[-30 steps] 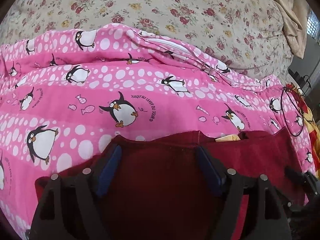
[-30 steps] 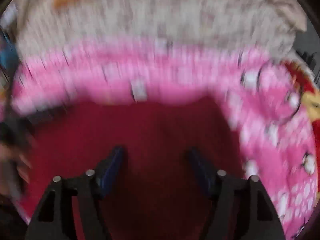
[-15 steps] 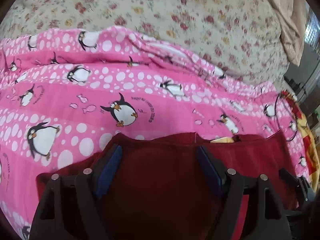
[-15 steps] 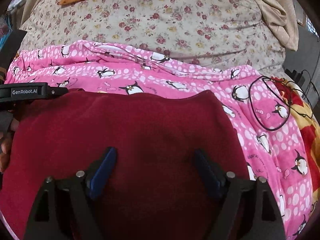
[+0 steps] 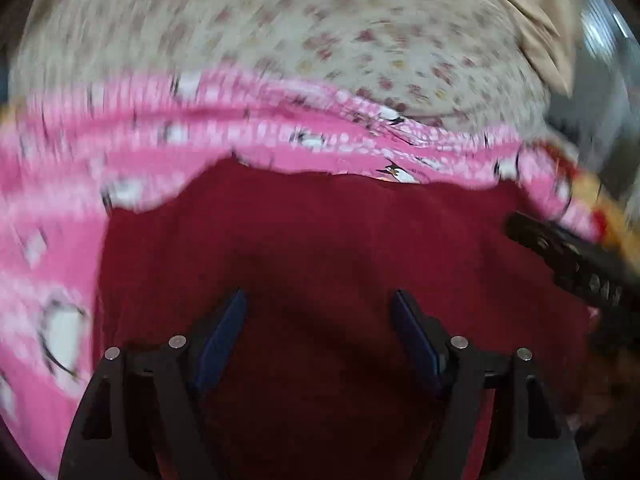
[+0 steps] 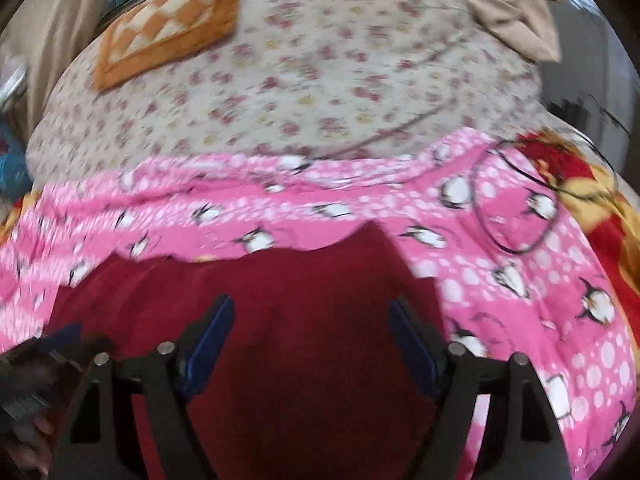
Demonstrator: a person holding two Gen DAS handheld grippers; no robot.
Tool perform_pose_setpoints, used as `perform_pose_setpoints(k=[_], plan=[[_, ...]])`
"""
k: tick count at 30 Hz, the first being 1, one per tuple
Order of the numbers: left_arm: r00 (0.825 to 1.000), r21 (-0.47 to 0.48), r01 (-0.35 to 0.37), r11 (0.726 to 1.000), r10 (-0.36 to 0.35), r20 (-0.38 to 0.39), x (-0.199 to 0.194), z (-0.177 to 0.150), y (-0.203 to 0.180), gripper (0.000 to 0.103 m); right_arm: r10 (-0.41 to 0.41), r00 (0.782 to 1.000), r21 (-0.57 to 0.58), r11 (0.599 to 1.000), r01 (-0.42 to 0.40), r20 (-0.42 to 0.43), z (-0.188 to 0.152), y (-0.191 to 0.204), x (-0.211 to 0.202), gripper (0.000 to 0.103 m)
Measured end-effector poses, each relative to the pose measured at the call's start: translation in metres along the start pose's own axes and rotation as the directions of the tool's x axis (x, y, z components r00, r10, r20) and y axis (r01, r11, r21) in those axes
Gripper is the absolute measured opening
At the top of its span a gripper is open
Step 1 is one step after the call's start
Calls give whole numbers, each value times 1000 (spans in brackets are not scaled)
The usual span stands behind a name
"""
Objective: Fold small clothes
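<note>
A dark red garment (image 5: 320, 232) lies spread on a pink penguin blanket (image 5: 60, 240). My left gripper (image 5: 318, 296) hovers over the middle of the garment. Its blue pads stand apart and its jaws are closing, with only flat cloth beneath and nothing pinched. This view is blurred by motion. My right gripper (image 6: 310, 302) is open above the same garment (image 6: 300, 272), near its right part. The right gripper's black body (image 5: 572, 264) shows at the right edge of the left wrist view. The left gripper (image 6: 40, 380) and a hand appear low left in the right wrist view.
The pink blanket (image 6: 520, 280) covers a bed with a floral sheet (image 6: 320, 80). An orange checked cushion (image 6: 168, 28) lies at the far left and a beige cloth (image 6: 500, 0) at the far right. A black cable loop (image 6: 516, 250) rests on the blanket beside a red and yellow blanket (image 6: 580, 184).
The left gripper has swept sideways over the red garment, which now fills more of its view. The right gripper has lifted a little and tilted. Both stay open.
</note>
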State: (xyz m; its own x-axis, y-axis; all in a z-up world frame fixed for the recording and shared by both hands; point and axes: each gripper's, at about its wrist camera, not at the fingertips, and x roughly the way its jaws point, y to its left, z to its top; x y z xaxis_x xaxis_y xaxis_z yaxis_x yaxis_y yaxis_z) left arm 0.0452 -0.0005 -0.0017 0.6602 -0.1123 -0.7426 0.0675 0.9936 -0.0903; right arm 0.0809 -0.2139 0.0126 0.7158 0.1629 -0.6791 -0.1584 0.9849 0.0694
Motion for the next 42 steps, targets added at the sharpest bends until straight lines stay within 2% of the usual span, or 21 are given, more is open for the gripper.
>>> perform_pose_setpoints(k=[1,3,7,9,12,14,16,17,19,20,22,23,26,29,30,31,32,33,36,40,42], plan=[[1000,17,-14,1000,14,10,0,-2,-2,54,15,999,-15,1000,-15,-35,-3,5,7,83],[1000,-34,19,999,-19,20,-7,-4,5,54,-4,989,-54,999,-4,-151,-12,11,33,85],[997,-132,69,989,-62,55,-43,-18,19,54,-27,996,-88,996,20,-79,-8,19,17,84],[993,-173,96,980,-82,86,-65,-30,24,54,26,999,-122,992,-22,37,-1,30,-6,84],[988,-210,121,970,-97,120,-87,-48,32,54,136,986,-152,981,-121,97,6,43,-22,84],[991,-223,110,969,-90,101,-84,-56,35,54,164,985,-144,977,-155,50,6,48,-12,84],[995,-226,100,969,-91,50,-69,-58,36,54,136,988,-142,979,-144,-66,-1,53,13,84],[995,-229,96,969,-88,45,-66,-58,36,54,98,982,-155,980,-123,-163,-10,53,33,85],[996,-213,84,974,-76,47,-65,-58,30,58,111,986,-140,982,-128,-123,-14,49,33,88],[996,-207,81,975,-73,46,-64,-58,28,58,107,985,-134,983,-126,-137,-12,49,33,88],[996,-204,77,976,-69,49,-65,-61,27,58,95,991,-125,987,-106,-90,-9,48,26,87],[996,-208,79,975,-70,50,-65,-62,27,58,80,995,-125,988,-86,-53,-5,51,21,87],[995,-217,88,972,-77,57,-67,-65,28,59,126,992,-114,986,-123,22,20,67,6,87],[995,-204,87,975,-76,64,-68,-66,28,59,196,980,-129,971,-200,-40,41,97,26,91],[995,-197,86,977,-74,64,-68,-66,27,59,161,979,-177,967,-181,-124,40,110,51,93],[995,-196,86,977,-74,65,-68,-66,27,59,69,971,-216,969,-120,-229,33,118,77,93],[995,-199,86,976,-75,64,-69,-67,27,59,65,957,-177,977,-118,-283,29,116,93,94],[995,-200,87,976,-76,62,-69,-67,27,59,90,963,-133,983,-127,-255,32,111,88,94],[997,-192,71,979,-63,52,-68,-67,24,60,156,961,-87,980,-179,-227,39,95,62,86],[999,-173,27,984,-21,35,-66,-65,16,63,187,971,-160,964,-211,-152,22,73,15,86],[1000,-161,2,987,2,26,-65,-65,12,63,174,975,-193,961,-199,-142,6,65,2,88]])
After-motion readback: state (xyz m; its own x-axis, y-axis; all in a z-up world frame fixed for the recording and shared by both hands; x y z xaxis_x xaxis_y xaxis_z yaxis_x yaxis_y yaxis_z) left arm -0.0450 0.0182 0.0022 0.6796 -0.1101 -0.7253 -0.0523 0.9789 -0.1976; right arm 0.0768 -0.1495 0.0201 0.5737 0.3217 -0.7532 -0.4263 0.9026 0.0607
